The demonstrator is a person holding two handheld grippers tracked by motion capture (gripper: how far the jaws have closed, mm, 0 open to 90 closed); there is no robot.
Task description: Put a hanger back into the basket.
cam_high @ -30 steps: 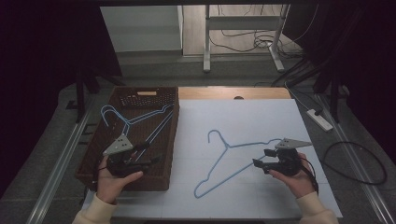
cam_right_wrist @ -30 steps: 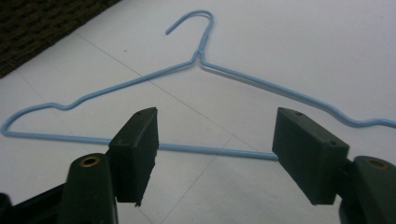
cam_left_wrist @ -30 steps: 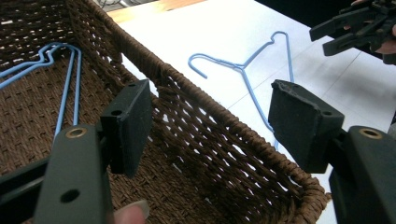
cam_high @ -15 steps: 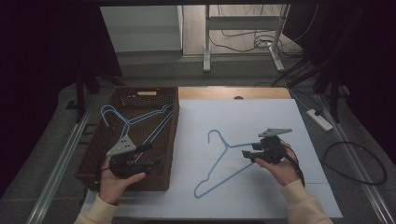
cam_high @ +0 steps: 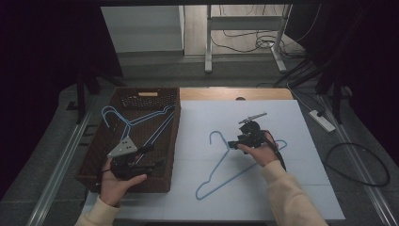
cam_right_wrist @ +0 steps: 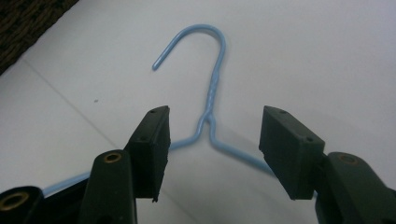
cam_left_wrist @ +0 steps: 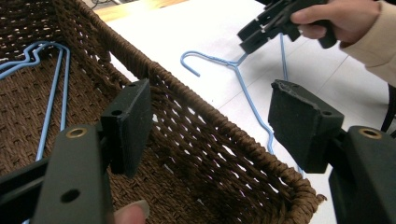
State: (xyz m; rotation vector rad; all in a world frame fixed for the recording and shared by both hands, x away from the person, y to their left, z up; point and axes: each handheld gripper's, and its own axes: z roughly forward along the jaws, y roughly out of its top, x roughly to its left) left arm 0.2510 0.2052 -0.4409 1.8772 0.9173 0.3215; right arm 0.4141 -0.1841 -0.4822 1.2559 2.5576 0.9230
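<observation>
One blue wire hanger [cam_high: 235, 162] is seen lying flat on the white sheet [cam_high: 306, 188] in the middle of the high view, its hook pointing toward the upper left and its long bar running down toward the lower centre of the frame. In the right gripper view the same hanger [cam_right_wrist: 211, 105] is placed centrally, with the hook in the upper half and the twisted neck dropping to the point where the two shoulders fork.

The right gripper [cam_right_wrist: 212, 149] is held just above that fork; its two black jaws are spread wide, one on either side of the neck, and nothing is pinched between them. In the high view the right gripper [cam_high: 235, 142] is found just right of centre, over the neck of the hanger.

Two more blue hangers [cam_high: 136, 123] are counted inside the one brown woven basket [cam_high: 141, 96] at the left of the high view, lying close together with their hooks toward the basket's upper left corner.

The left gripper [cam_high: 153, 157] is held over the lower part of the basket. In the left gripper view its jaws [cam_left_wrist: 210, 126] are also spread apart and empty, with the basket's woven rim [cam_left_wrist: 224, 126] running diagonally between them and the other gripper visible in the upper right.
</observation>
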